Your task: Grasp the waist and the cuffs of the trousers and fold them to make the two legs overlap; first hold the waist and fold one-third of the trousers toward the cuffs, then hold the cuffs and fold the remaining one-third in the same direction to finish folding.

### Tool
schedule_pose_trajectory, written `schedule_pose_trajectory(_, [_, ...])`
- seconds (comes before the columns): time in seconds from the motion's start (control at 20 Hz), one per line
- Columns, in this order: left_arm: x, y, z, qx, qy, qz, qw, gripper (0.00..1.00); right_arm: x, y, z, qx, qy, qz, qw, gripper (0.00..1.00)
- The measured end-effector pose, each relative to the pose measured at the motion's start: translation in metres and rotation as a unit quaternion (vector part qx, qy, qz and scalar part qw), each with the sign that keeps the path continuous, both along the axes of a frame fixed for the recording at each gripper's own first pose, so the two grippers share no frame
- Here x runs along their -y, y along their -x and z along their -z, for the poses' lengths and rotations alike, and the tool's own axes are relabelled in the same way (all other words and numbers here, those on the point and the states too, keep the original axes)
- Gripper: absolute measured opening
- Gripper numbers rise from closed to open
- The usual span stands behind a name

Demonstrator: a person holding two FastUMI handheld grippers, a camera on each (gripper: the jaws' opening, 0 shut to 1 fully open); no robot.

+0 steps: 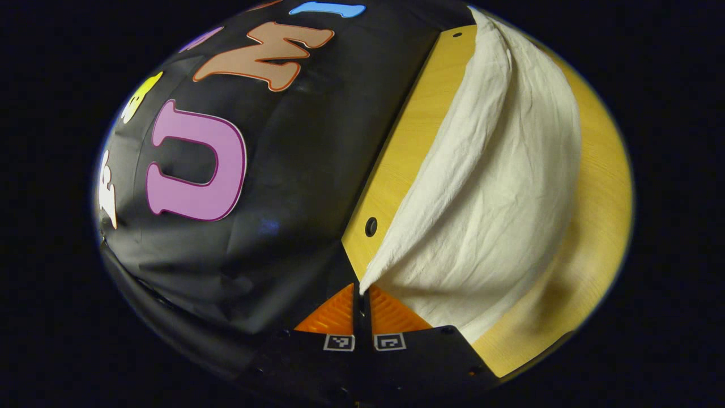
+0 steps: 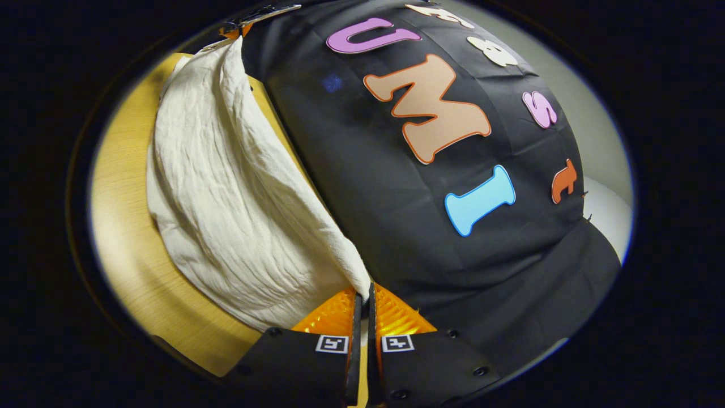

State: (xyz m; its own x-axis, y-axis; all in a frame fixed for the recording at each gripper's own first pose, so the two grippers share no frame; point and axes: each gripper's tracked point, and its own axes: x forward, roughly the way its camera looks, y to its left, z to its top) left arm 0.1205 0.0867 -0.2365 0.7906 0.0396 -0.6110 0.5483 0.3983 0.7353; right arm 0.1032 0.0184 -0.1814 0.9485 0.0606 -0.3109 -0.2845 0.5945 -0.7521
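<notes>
No brand name or readable writing on the cloth or table — the one marking of that kind is a small square black-and-white tag on each finger base of both grippers, a coded pattern, not text. In the left gripper view the left gripper (image 1: 361, 294) has its fingers drawn nearly together w/ a corner of the trousers (image 1: 498, 187) pinched in the slim gap at the tips; both fingers press on the fabric. From that pinch the cream, crinkled cloth fans up and away to the right of the fingers, lifted at the near edge and draping down onto the wooden table (image 1: 600, 187) farther out. A strip of bare tabletop runs along the cloth's left side, w/ a dark round hole (image 1: 371, 226) just ahead of the fingertips and a second small one at the far corner. The booth's black wall sits to the left of the gripper, beyond the table's edge. In the right gripper view the right gripper (image 2: 363, 294) is likewise closed down to a narrow slit, gripping another corner of the trousers (image 2: 226, 198) between both fingers. Here the cloth spreads up and to the left of the fingers, its far end rising to a peak near the top, where a bit of the other gripper can be made out — too small to tell more. The table (image 2: 124, 249) shows left of and below the cloth, black wall to the right. Whether the held edge is waist or cuff, can't tell.
</notes>
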Motion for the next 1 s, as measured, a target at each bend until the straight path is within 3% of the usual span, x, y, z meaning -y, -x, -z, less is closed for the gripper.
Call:
schedule_pose_trajectory(0.4, [0.005,-0.065,0.044,-0.01,0.043,-0.002,0.999,0.0,-0.026,-0.07,0.048,-0.036,0.009,0.017,0.999,0.07])
schedule_pose_trajectory(0.5, [0.01,-0.08,0.055,-0.011,0.044,0.004,0.999,0.0,-0.03,-0.081,0.065,-0.052,0.016,0.011,0.998,0.05])
schedule_pose_trajectory(0.7, [0.021,-0.091,0.088,-0.031,0.04,0.02,0.999,0.0,-0.031,-0.093,0.1,-0.099,0.005,0.024,0.995,0.1])
schedule_pose_trajectory(0.8, [0.028,-0.09,0.102,-0.045,0.054,0.02,0.997,0.04,-0.025,-0.096,0.115,-0.117,0.009,0.051,0.992,0.14])
schedule_pose_trajectory(0.85, [0.032,-0.088,0.107,-0.052,0.066,0.017,0.996,0.01,-0.022,-0.099,0.12,-0.118,0.012,0.063,0.991,0.3])
schedule_pose_trajectory(1.0, [0.041,-0.079,0.102,-0.043,0.087,0.002,0.995,0.95,-0.018,-0.091,0.113,-0.108,-0.017,0.09,0.99,1.0])
